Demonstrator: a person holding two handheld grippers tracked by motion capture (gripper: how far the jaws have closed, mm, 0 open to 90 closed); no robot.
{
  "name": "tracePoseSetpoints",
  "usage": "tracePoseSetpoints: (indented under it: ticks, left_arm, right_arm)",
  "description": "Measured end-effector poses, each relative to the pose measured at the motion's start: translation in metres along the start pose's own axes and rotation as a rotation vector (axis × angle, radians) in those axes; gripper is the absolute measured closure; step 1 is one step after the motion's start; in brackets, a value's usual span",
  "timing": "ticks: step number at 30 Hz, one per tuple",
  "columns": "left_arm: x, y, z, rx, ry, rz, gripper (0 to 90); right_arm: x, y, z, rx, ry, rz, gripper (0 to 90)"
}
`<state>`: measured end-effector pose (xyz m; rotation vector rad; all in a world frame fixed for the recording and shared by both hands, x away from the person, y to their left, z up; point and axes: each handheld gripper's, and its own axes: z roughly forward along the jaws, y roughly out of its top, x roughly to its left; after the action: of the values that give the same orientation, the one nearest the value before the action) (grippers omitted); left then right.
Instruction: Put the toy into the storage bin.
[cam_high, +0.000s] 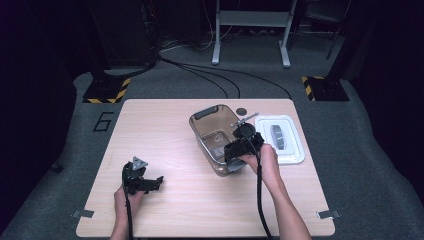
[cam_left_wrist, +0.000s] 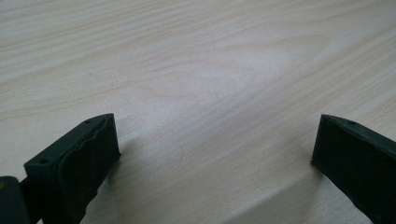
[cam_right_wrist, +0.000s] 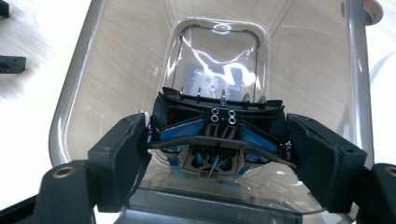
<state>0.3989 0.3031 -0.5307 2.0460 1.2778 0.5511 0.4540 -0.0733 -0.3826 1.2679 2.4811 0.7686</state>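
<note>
Right gripper (cam_right_wrist: 217, 154) clamped on a small black-and-blue part (cam_right_wrist: 217, 135), over the clear container (cam_right_wrist: 74, 93). I lower it centred, clear of walls. Left gripper (cam_left_wrist: 215, 154) idle, spread.

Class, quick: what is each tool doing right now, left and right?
Left tool: open, holding nothing, over the bare table.
Right tool: closed on a black-and-blue toy car, over the clear plastic container.

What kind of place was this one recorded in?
Probably a lab or recording studio, not a home: a bare wooden table on grey carpet, stands with hazard-striped bases, loose cables on the floor, dark surroundings.
</note>
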Motion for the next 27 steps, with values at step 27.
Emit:
tracePoseSetpoints:
  ticks: [27]
  left_arm:
    - [-0.001, 0.000, 0.001, -0.010, 0.002, -0.011, 0.5]
  right_arm:
    - [-0.010, -0.011, -0.037, -0.092, 0.006, -0.019, 4.9]
